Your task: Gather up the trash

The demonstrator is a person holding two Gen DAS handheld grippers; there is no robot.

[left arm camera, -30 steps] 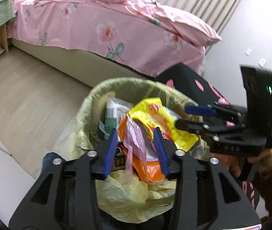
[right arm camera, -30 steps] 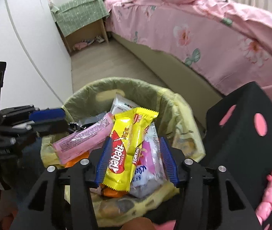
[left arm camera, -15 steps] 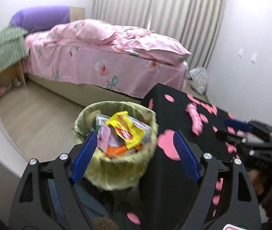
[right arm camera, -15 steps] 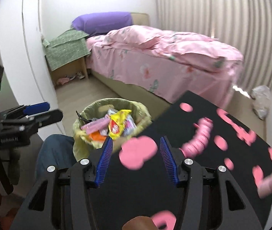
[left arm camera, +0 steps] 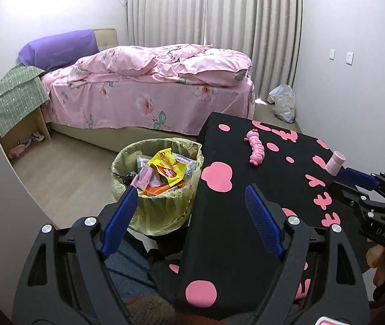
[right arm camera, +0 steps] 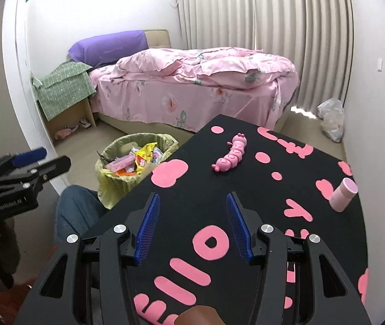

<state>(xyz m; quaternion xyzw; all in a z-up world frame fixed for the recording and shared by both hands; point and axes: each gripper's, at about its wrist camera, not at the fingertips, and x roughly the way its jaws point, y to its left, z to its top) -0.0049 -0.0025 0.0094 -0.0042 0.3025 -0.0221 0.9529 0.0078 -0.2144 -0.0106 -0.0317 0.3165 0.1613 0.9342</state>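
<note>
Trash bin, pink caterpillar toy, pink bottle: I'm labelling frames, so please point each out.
trash bin (left arm camera: 162, 216), left wrist view, front of liner.
pink caterpillar toy (right arm camera: 231, 158), right wrist view, mid body.
pink bottle (right arm camera: 342, 196), right wrist view, side wall.

Soft, even indoor light; sharp centre, heavy fisheye bend and dark corners.

Daylight filters through the closed curtain (left arm camera: 214, 13), with one bright blown-out patch on the floor at its foot in the right wrist view. White walls read slightly violet. Shadows are faint, deepest under the bed (right arm camera: 192, 86). The black table (right arm camera: 273, 189) shows no glare. Both views are crisp, with no motion blur; straight lines bow toward the edges, and a black vignette rings each frame. The near gripper bodies are a little soft.
</note>
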